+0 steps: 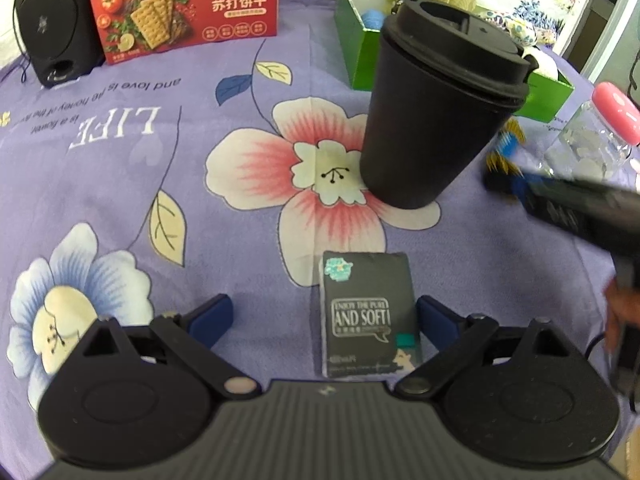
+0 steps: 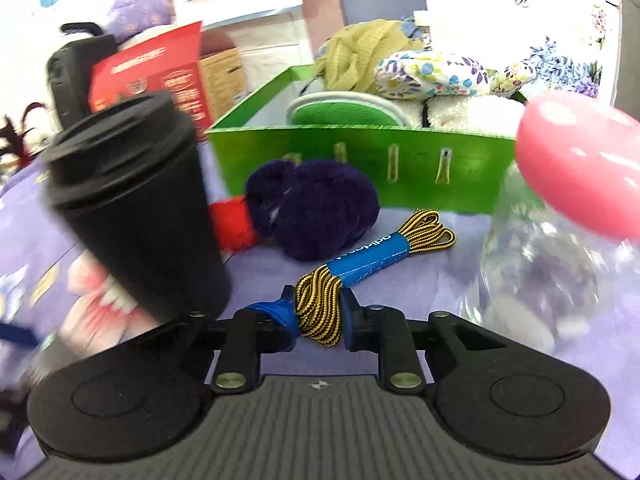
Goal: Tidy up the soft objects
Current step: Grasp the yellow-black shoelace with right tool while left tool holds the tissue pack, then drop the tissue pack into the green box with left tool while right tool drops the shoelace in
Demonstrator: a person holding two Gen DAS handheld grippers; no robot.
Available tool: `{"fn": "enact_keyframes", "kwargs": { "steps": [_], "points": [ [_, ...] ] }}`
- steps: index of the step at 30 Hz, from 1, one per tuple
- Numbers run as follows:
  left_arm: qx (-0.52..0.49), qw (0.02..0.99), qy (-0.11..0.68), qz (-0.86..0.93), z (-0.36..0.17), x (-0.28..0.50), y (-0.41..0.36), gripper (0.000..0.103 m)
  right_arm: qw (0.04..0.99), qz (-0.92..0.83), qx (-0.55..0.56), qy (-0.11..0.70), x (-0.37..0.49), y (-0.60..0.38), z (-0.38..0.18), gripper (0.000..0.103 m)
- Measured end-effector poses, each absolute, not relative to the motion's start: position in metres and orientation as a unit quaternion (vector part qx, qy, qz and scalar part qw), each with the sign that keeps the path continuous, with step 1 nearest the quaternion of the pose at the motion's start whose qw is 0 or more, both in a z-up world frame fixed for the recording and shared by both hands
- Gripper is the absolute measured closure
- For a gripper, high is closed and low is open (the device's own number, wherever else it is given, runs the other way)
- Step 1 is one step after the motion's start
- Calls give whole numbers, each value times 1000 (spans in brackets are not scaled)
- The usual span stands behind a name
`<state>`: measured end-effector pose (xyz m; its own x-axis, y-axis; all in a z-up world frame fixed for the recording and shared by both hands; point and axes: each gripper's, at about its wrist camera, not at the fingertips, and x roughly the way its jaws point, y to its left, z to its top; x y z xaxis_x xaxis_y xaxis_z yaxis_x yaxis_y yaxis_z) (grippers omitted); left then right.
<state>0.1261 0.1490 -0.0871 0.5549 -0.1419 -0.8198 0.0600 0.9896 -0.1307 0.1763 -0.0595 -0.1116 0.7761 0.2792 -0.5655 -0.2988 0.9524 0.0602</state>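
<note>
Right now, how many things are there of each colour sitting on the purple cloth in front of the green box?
Black: 1, the cup
Dark purple: 1, the fluffy ball
Red: 1, the fuzzy thing, half hidden
Yellow-and-black: 1, the shoelace bundle, pinched in the right tongs
Clear with pink lid: 1, the bottle
Total: 5

A bundle of yellow-and-black shoelaces (image 2: 320, 312) banded in blue lies on the purple cloth, its near end pinched between the right gripper's (image 2: 319, 316) pads, just before a dark purple plush item (image 2: 316, 216) resting against the green box (image 2: 360, 176) heaped with soft goods.
</note>
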Motion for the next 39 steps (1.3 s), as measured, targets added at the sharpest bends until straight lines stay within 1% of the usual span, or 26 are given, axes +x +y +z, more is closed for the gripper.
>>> {"fn": "enact_keyframes", "kwargs": {
  "steps": [6,12,13,16,21,23,24,26,27,28,29,30,31,33,34,39],
  "points": [
    [-57,876,472,-78,-85,108,145,11,933,165,-52,315,113,-83,-112,100],
    [-45,876,475,-63,-85,107,138,9,936,154,-58,311,69,-114,-119,100],
    [-44,877,474,-64,-85,109,136,9,936,159,-42,311,71,-120,-120,96],
    [-34,878,473,-60,-87,120,127,8,936,160,19,313,74,-131,-121,91],
    [-10,881,470,-53,-89,123,112,8,938,132,29,319,90,-116,-120,84],
    [-2,882,470,-48,-90,123,109,9,943,118,12,311,91,-109,-124,82],
    [0,882,469,-47,-90,122,108,11,945,111,13,307,90,-108,-125,81],
    [1,884,466,-44,-89,121,109,23,947,105,35,302,88,-111,-127,79],
    [-2,885,464,-45,-87,120,110,36,946,110,39,302,89,-114,-127,78],
    [-10,885,463,-45,-85,119,113,52,944,113,46,306,91,-117,-126,78],
    [-14,885,463,-45,-82,119,115,62,942,115,57,311,93,-120,-125,78],
    [-24,884,464,-46,-80,119,118,60,941,117,62,313,94,-122,-124,80],
    [-45,882,467,-48,-78,118,123,60,941,118,55,312,94,-123,-124,88],
    [-81,880,465,-53,-72,113,132,60,941,123,55,311,88,-128,-122,100],
    [-88,881,462,-51,-67,108,135,60,940,130,69,309,83,-134,-120,102],
    [-85,894,437,-51,-41,87,141,60,949,150,79,266,47,-148,-97,102]
  ]
}}
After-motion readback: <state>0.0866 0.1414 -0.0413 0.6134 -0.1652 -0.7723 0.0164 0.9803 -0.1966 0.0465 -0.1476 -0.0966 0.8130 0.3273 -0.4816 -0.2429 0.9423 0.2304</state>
